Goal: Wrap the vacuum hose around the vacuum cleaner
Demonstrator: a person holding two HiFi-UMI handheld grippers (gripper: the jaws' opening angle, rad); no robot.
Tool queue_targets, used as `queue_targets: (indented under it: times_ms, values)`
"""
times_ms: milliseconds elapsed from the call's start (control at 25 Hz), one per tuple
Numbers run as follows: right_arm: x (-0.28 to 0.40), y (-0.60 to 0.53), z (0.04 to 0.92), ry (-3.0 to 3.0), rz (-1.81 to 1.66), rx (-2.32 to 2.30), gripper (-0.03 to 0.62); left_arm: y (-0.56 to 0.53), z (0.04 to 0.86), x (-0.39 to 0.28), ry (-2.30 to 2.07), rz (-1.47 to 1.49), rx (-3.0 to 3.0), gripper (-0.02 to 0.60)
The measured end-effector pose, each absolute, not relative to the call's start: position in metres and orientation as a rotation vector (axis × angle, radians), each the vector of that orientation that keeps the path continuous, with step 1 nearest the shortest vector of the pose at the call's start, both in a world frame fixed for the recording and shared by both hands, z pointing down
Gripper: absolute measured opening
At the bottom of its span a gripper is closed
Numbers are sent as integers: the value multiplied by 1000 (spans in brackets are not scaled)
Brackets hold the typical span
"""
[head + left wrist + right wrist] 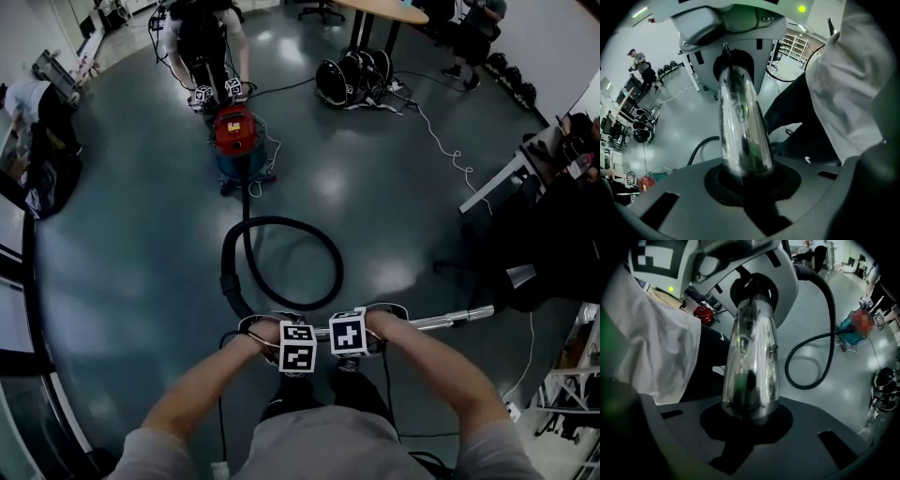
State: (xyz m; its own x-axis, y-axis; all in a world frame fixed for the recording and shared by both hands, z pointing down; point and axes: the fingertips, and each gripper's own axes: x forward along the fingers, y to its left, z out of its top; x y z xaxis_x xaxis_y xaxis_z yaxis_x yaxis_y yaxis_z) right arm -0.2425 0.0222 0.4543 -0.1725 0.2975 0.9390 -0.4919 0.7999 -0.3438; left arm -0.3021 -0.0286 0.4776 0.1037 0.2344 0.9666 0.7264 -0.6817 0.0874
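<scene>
Left gripper (281,339) is clamped on the chrome tube (441,322). In the left gripper view the tube sits right in the notch between the jaws. Right gripper (364,335) is just beside it, and its jaws are closed round the same tube. I've got both hands side by side on it, both pointing steeply down, with the tube lying roughly level and sticking out to my right.

The black hose (281,220) lies in one loose loop on the grey floor (141,244), between me and the red vacuum cleaner (234,131). None of it is wound on the machine. Another person (202,37) stands right behind the cleaner.
</scene>
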Motion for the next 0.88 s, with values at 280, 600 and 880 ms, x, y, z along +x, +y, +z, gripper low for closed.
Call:
queue_targets:
  times_ms: [280, 600, 880]
  values:
    - [-198, -1, 455, -1716, 563, 148, 49, -41, 472, -261, -924, -1732, -1983, 86]
    - [-77, -47, 418, -1747, 67, 339, 196, -40, 450, -180, -763, -1929, -2173, 86]
    - [12, -56, 374, -1766, -33, 573, 198, -43, 465, -130, -569, -2025, -2320, 84]
